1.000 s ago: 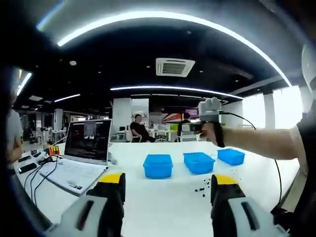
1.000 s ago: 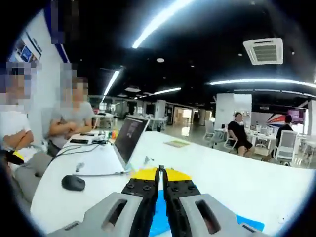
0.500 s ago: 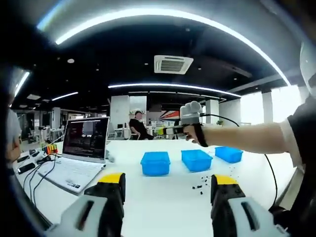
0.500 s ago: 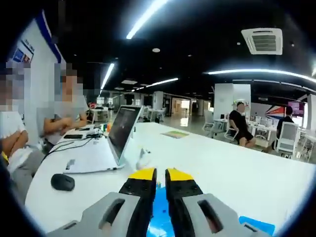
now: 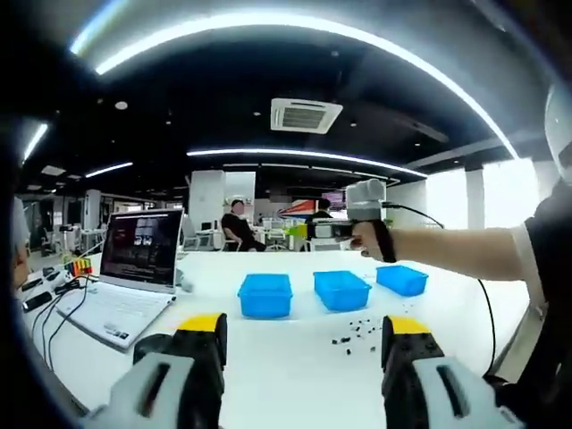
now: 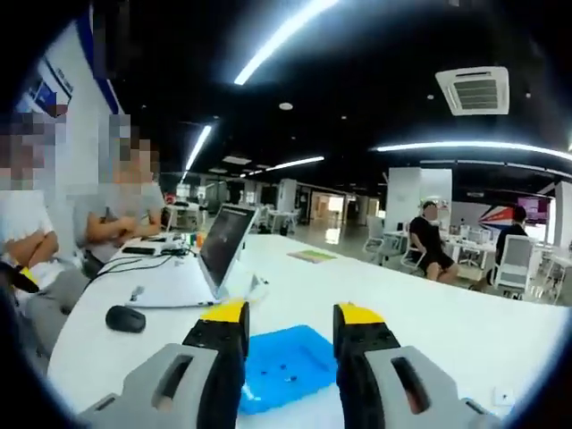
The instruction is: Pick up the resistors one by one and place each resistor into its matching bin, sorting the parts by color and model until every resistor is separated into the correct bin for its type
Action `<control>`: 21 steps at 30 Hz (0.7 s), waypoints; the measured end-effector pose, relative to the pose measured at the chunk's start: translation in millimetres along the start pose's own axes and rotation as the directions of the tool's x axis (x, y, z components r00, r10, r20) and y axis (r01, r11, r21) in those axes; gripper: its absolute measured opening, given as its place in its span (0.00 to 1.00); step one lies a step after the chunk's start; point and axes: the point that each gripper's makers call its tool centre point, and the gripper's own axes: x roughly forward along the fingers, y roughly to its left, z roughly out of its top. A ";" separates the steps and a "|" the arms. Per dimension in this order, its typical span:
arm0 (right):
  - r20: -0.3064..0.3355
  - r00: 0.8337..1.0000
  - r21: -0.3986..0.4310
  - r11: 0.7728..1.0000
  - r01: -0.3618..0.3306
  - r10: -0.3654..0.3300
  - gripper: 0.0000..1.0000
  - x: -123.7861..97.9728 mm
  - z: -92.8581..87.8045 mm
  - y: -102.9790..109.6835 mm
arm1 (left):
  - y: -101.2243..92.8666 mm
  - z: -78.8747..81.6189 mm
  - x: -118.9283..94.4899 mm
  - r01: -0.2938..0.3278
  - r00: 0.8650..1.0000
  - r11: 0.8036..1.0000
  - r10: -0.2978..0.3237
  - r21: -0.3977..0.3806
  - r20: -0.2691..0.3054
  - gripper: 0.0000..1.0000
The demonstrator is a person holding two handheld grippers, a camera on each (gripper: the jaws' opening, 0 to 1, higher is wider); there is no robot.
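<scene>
Three blue bins stand in a row on the white table: one on the left, one in the middle, one on the right. A scatter of small dark resistors lies in front of them. My left gripper is open above the table's near side, holding nothing. A hand holds my right gripper above the bins. In the right gripper view, the right gripper is open over a blue bin with a few small dark parts inside.
An open laptop with cables sits at the table's left. The right gripper view shows that laptop, a black mouse and people seated at the left. Other people sit at desks far behind. Bare white tabletop lies in front of the bins.
My right gripper's jaws went from shut to open above the blue bin. The left gripper stayed open; its view shifted a little.
</scene>
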 end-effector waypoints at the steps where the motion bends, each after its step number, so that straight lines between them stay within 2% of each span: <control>1: 0.002 1.000 -0.002 1.000 0.005 -0.005 0.39 -12.4 -1.7 -1.7 | -0.3 -0.6 2.0 0.002 1.000 1.000 -0.002 0.002 -0.002 0.71; 4: 0.015 1.000 0.013 1.000 0.022 -0.022 0.39 -56.9 -8.7 -5.5 | -0.7 0.0 7.4 0.011 1.000 1.000 -0.011 -0.003 0.008 0.71; 7: 0.030 0.999 0.032 0.999 0.025 -0.026 0.39 -95.8 -17.1 -2.2 | -8.0 -3.2 14.4 0.055 0.998 0.998 -0.055 -0.001 0.001 0.71; 11: 0.038 0.997 0.070 0.996 0.059 -0.062 0.39 -151.9 -41.3 2.8 | -19.4 -11.6 20.4 0.142 0.990 0.989 -0.143 -0.032 -0.021 0.71; 16: 0.020 0.994 0.136 0.985 0.103 -0.106 0.39 -219.7 -75.1 16.1 | -31.8 -22.5 23.9 0.228 0.972 0.973 -0.229 -0.020 -0.057 0.72; 21: 0.005 0.990 0.152 0.978 0.140 -0.142 0.38 -258.6 -90.3 32.5 | -42.4 -33.4 27.2 0.285 0.954 0.958 -0.284 0.001 -0.096 0.73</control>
